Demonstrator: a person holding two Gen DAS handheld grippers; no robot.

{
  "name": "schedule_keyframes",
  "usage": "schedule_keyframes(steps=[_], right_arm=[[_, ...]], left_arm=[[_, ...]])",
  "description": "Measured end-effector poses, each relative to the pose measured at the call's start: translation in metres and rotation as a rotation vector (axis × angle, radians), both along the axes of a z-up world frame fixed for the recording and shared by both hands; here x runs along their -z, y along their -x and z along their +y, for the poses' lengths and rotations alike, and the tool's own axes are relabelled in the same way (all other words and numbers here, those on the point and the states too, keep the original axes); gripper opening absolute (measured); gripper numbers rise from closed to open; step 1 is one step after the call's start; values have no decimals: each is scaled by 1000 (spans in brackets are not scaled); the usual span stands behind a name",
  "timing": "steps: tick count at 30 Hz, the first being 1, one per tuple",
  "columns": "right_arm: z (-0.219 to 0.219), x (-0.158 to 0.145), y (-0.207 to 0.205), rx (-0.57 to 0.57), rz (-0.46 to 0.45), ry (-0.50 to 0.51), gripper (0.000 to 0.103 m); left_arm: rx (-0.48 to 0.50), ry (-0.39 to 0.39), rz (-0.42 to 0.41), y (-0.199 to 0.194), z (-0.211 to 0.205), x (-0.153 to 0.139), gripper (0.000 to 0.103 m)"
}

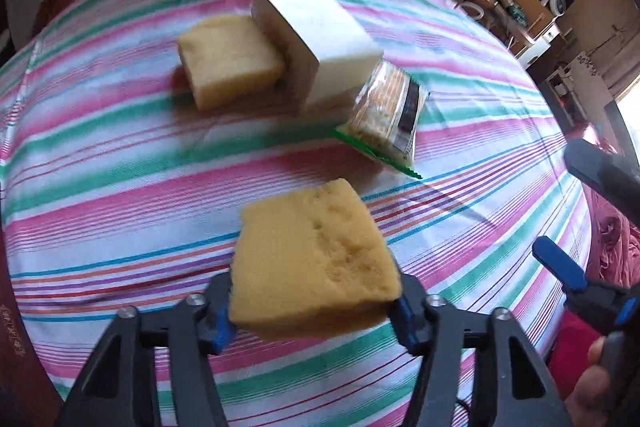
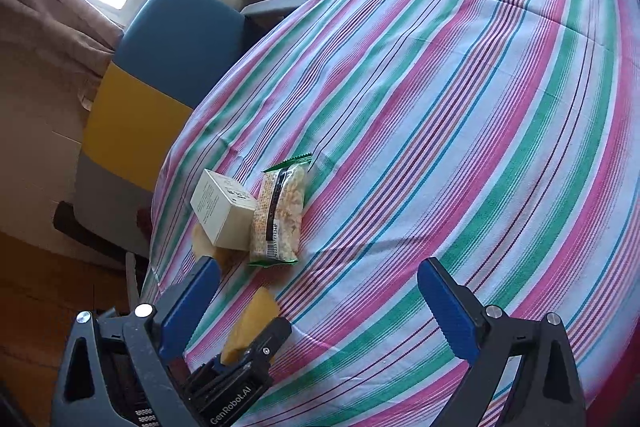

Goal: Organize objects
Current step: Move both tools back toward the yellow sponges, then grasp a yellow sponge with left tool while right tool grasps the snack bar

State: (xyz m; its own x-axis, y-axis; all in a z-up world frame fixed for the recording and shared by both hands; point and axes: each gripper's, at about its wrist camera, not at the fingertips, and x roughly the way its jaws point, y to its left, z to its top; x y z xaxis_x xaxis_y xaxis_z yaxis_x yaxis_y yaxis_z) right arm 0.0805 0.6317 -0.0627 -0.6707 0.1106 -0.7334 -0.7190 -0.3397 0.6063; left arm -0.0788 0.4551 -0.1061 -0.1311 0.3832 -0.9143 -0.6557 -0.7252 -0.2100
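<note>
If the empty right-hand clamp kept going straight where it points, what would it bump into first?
Probably only the striped tablecloth: the right gripper stands open, and the snack packet and white box lie left of its line. Depth is uncertain.

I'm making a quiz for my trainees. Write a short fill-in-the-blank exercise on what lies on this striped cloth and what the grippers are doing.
1. The left gripper holds a yellow ____ between its fingers.
2. The right gripper has its jaws ____ with nothing between them.
3. The white cardboard box lies between a second yellow sponge and a clear ____ packet with green edges.

Missing words: sponge; open; snack
</note>
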Motion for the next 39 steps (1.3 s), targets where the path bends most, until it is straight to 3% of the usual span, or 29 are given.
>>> schedule_keyframes(steps=[4, 13, 17, 24, 29, 39], right_arm=[[-1, -2, 2, -11, -16, -26, 100], [-2, 5, 6, -21, -59, -14, 100], [-5, 8, 12, -46, -103, -34, 100], [-12, 14, 24, -98, -163, -67, 97], [-21, 16, 35, -160, -175, -70, 82], [-2, 21, 108, -221, -300, -112, 82]], left_arm=[[16, -4, 13, -9, -23, -3, 56], [73, 17, 158, -56, -81, -4, 56], [112, 8, 248, -71, -84, 0, 56], [107, -49, 259, -65, -87, 2, 56], [119, -82, 263, -66, -93, 4, 56], [111, -130, 271, -66, -98, 7, 56]])
